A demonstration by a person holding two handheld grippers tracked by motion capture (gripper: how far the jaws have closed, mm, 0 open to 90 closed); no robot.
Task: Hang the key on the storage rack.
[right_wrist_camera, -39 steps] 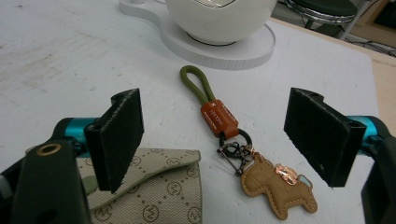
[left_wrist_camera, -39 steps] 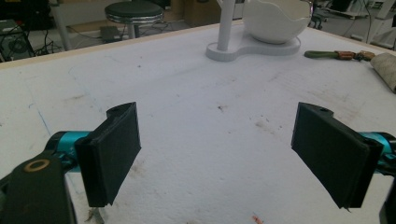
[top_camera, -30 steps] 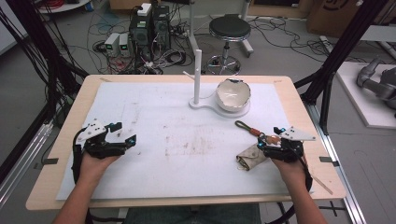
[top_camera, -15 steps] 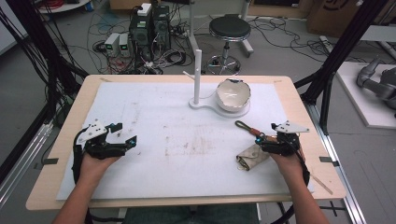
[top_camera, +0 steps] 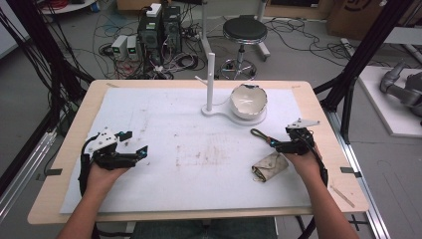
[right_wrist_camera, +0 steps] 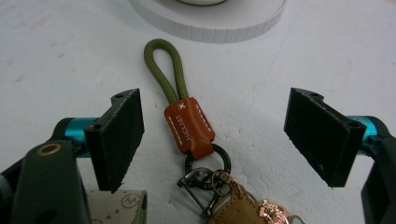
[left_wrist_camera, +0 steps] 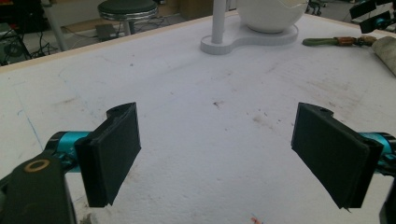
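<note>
The key strap [right_wrist_camera: 180, 105], an olive cord loop running into an orange-brown leather tab with white stitching, lies flat on the white table cover [top_camera: 199, 164] at the right side of the table, its loop end pointing toward the white stand base [right_wrist_camera: 210, 18]. The tab ends in a dark metal ring [right_wrist_camera: 208, 163] with a small clasp hooked to it, and a tan leather piece with a rose-coloured metal fitting [right_wrist_camera: 261, 207] sits just below that, cut off by the lower edge of the right gripper view. In the high view the strap [top_camera: 261, 136] runs from near the stand base down to a beige pouch [top_camera: 269, 166], which lies just beside the right hand; whether strap and pouch are joined is hard to tell from there. The right gripper [right_wrist_camera: 212, 140] sits over the strap with its jaws wide apart, one on each side of the tab, neither touching it. In the high view the right gripper [top_camera: 278, 145] is at the strap's near end, just above the pouch. A white bowl [top_camera: 247, 99] stands on the round end of the stand base, beside the upright white post [top_camera: 210, 79]. Well apart, at the table's left side, the left gripper [top_camera: 134, 153] rests low over bare cover with its jaws wide apart and nothing between them.
</note>
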